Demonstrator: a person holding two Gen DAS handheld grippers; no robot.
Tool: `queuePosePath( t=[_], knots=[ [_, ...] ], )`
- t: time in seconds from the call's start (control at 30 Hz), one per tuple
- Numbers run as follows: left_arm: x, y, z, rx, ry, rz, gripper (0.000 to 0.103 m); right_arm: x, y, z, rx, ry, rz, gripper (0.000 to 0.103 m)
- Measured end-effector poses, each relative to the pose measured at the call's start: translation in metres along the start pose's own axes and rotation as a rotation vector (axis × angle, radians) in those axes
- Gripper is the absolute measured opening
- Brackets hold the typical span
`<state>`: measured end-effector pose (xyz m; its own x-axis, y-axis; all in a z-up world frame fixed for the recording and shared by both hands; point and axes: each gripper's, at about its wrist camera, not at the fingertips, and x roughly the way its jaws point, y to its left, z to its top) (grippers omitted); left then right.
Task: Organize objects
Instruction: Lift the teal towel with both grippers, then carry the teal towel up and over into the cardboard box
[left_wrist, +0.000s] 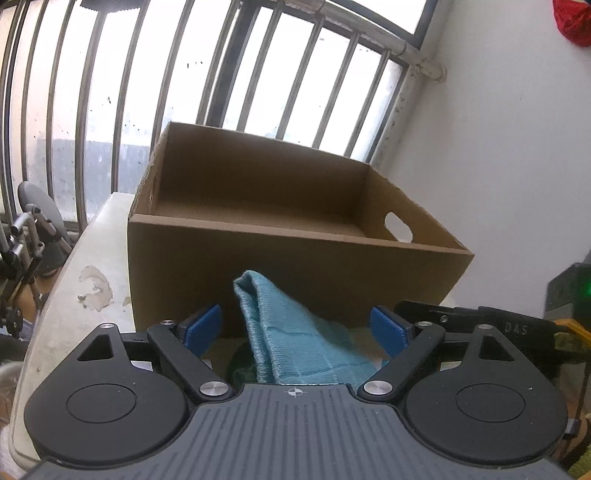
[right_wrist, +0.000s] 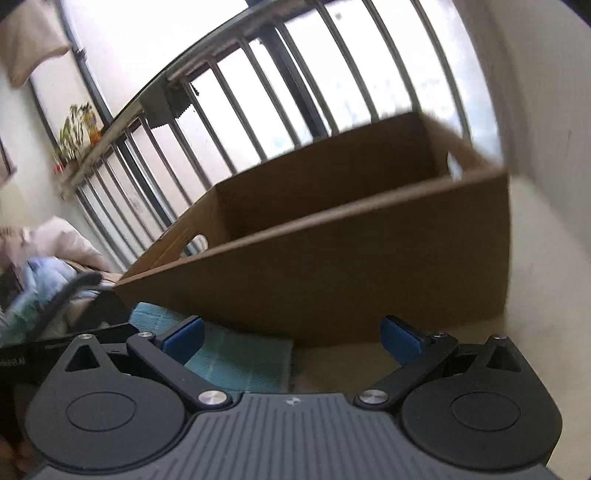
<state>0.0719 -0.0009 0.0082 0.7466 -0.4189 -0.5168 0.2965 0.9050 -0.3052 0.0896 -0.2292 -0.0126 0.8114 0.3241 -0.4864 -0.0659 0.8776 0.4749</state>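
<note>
A teal cloth (left_wrist: 291, 332) rises in a peak between the blue fingers of my open left gripper (left_wrist: 295, 326), just in front of an open brown cardboard box (left_wrist: 295, 266). The fingers do not touch the cloth. In the right wrist view the same cloth (right_wrist: 236, 358) lies flat before the box (right_wrist: 332, 280), by the left finger of my open, empty right gripper (right_wrist: 291, 336). The box interior looks empty as far as I can see.
The box stands on a worn white table (left_wrist: 74, 288) by a barred window (left_wrist: 221, 74) and a white wall (left_wrist: 498, 166). The other gripper's black body (left_wrist: 480, 321) sits at right. Piled fabric (right_wrist: 48, 266) and a metal stand (left_wrist: 26, 236) lie left.
</note>
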Motion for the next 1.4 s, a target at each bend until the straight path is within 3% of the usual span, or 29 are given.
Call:
queuePosePath(
  t=[0.3,0.43,0.6,0.77,0.83,0.9,0.97,1.13,1.4],
  knots=[
    [0.016,0.004,0.007,-0.017,0.057,-0.018,0.080,0.041,-0.030,-0.005,0.176,0.168,0.118,0.092],
    [0.023,0.008,0.008,-0.029,0.083,-0.016,0.072,0.051,-0.034,-0.003,0.202,0.181,0.157,0.089],
    [0.030,0.013,0.008,-0.051,0.107,-0.017,0.062,0.066,-0.037,-0.001,0.224,0.209,0.200,0.069],
    [0.028,0.016,0.008,-0.055,0.089,-0.013,0.053,0.075,-0.034,-0.001,0.212,0.232,0.218,0.058],
    [0.027,0.017,0.008,-0.059,0.076,-0.009,0.045,0.074,-0.033,-0.001,0.198,0.225,0.209,0.052],
    [0.025,0.017,0.009,-0.057,0.062,-0.013,0.040,0.072,-0.033,-0.002,0.192,0.216,0.204,0.034],
    [0.024,0.016,0.010,-0.050,0.050,-0.010,0.032,0.069,-0.032,-0.002,0.187,0.202,0.198,0.024],
    [0.018,0.014,0.009,-0.035,0.011,-0.009,0.016,0.053,-0.023,-0.004,0.114,0.134,0.143,0.015],
    [0.003,0.008,0.007,-0.038,-0.044,-0.024,0.012,0.022,0.000,-0.006,0.000,0.030,0.097,0.008]
  ],
)
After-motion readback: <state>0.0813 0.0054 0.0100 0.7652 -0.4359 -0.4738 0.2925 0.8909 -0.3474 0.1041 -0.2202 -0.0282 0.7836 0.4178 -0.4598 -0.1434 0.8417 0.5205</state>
